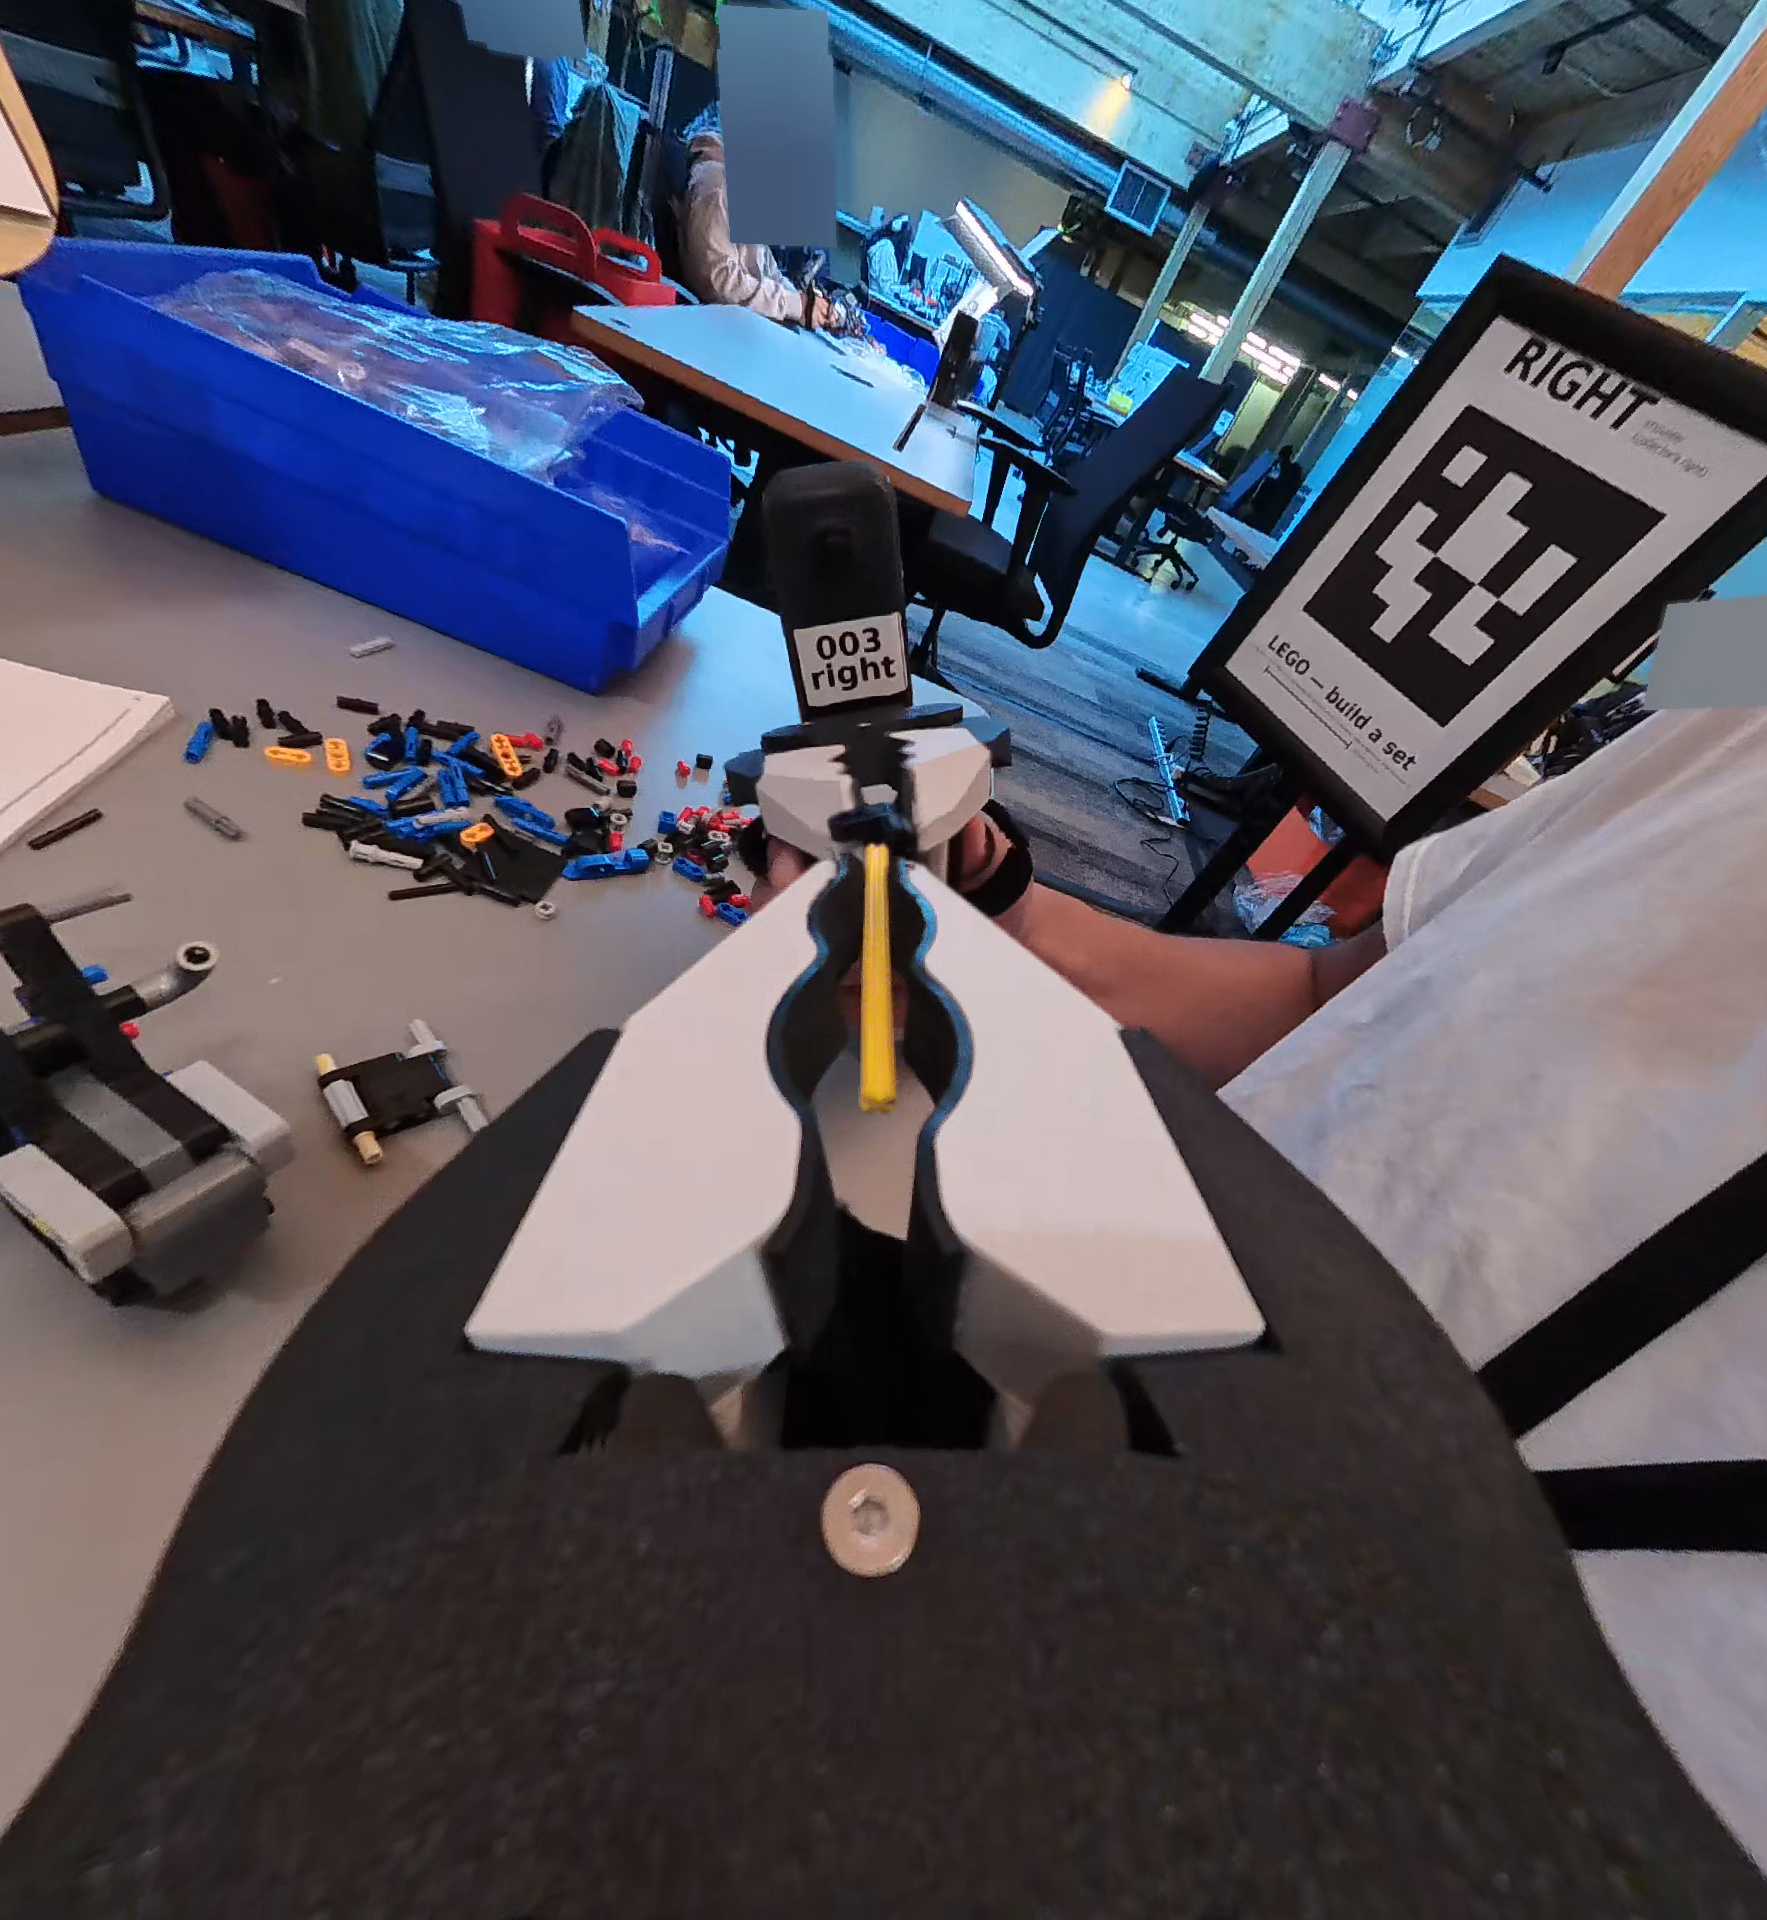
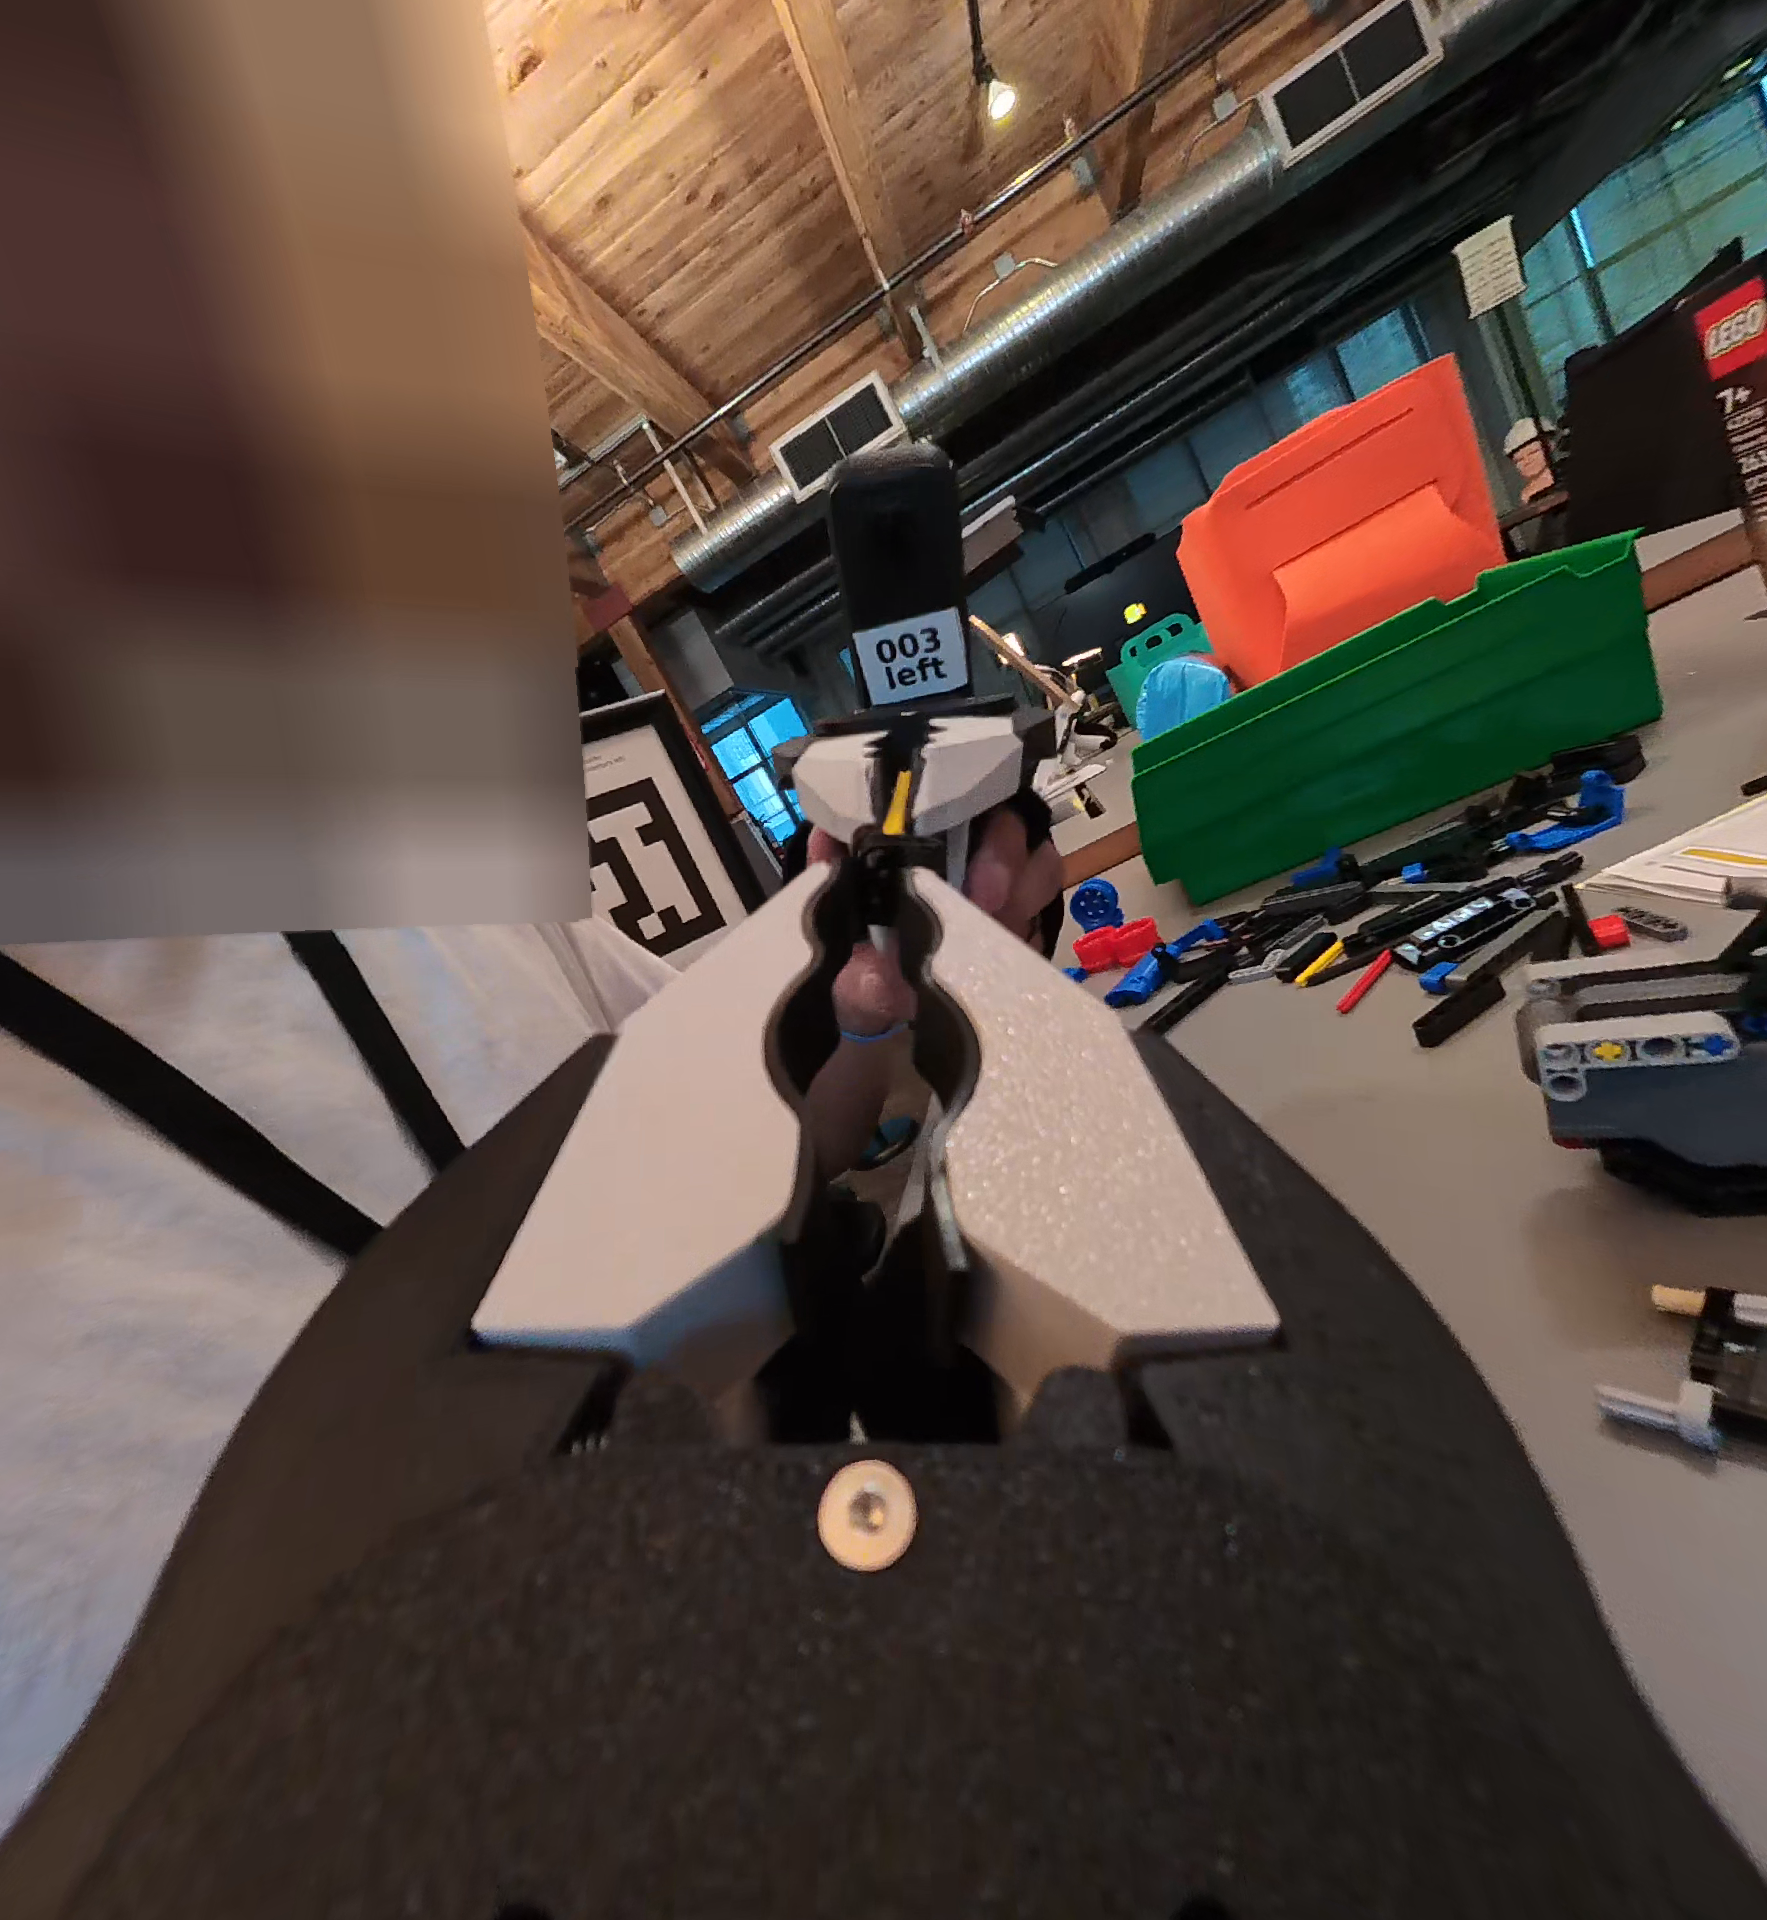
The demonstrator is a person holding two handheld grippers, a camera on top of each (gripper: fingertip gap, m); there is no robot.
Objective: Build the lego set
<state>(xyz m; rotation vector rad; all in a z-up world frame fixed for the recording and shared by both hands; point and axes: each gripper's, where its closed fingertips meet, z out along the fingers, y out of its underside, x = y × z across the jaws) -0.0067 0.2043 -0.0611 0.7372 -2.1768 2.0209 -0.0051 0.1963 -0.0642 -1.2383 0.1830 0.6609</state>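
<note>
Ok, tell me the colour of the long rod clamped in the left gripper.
Yellow. The rod shows best in the left wrist view.

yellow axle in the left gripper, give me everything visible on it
The yellow axle is a thin, straight plastic rod, cross-shaped at its near end. It is held in the air above the grey table, clamped between the fingers of the left gripper, running along them, its near end free in the gap. Its far tip carries or meets a small black piece, gripped by the right gripper facing it. In the right wrist view only a short yellow stretch shows.
</note>
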